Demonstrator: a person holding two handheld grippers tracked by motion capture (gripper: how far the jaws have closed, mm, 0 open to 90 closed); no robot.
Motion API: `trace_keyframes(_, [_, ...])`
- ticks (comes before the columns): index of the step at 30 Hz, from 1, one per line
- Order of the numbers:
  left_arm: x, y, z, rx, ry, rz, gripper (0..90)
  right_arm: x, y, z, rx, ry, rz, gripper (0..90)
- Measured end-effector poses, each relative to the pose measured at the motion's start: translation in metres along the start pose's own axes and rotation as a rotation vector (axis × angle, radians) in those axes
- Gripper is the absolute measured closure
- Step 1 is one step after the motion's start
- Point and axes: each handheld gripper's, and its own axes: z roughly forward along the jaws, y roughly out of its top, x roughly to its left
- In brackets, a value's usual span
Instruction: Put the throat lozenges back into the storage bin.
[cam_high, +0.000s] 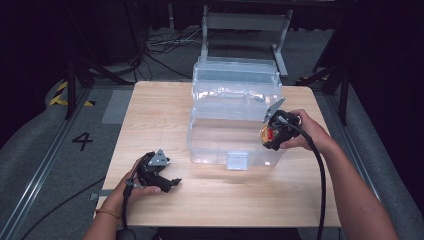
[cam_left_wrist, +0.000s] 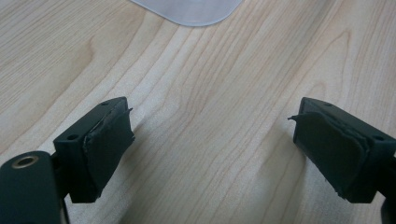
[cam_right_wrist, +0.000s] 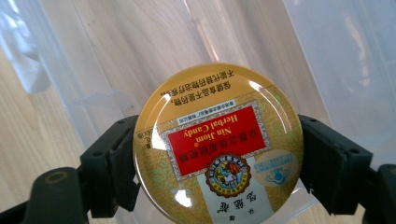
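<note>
The round candy tin (cam_right_wrist: 217, 144), gold with a red label, is clamped by its rim between the two jaws of the right gripper (cam_high: 272, 134), its printed face turned toward that gripper's camera. In the high view the tin shows as a small red and yellow spot at the right front corner of the clear plastic box (cam_high: 232, 125), held above the table (cam_high: 150, 110) rather than resting on anything. The box stands open in the middle of the table, its lid tilted up at the back and its latch facing the person; in the right gripper view its clear walls lie just behind the tin. The step in hand looks like carrying the tin to the box to put it inside. The next move would call for lifting the tin over the near wall, lowering it into the box and only then letting the jaws part, keeping the tin level so it does not slip from the narrow grip on its edge. The left gripper (cam_high: 159, 175) rests on the table near the front left, well apart from the box, its jaws spread wide with only bare wood between them.
</note>
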Motion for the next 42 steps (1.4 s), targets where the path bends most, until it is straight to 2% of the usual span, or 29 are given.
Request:
trace_keyframes(16, [0.000,0.000,0.000,0.001,0.000,0.000,11.7,-0.003,-0.004,0.012,0.073,0.023,-0.009,20.5])
trace_keyframes(20, [0.000,0.000,0.000,0.001,-0.002,0.002,11.6,-0.003,-0.006,0.015,0.099,0.028,-0.035,20.4])
trace_keyframes(25, [0.000,0.000,0.000,0.002,-0.003,0.001,11.5,-0.005,-0.008,0.015,0.092,0.026,-0.047,20.4])
trace_keyframes(30, [0.000,0.000,0.000,0.002,-0.002,0.002,11.4,-0.005,-0.009,0.019,0.094,0.035,-0.035,20.2])
trace_keyframes(39, [0.000,0.000,0.000,0.002,-0.003,0.000,11.4,-0.007,-0.011,0.014,0.045,0.037,-0.019,19.9])
trace_keyframes(42, [0.000,0.000,0.000,0.002,-0.003,0.001,11.4,-0.007,-0.012,0.016,0.065,0.047,-0.014,19.9])
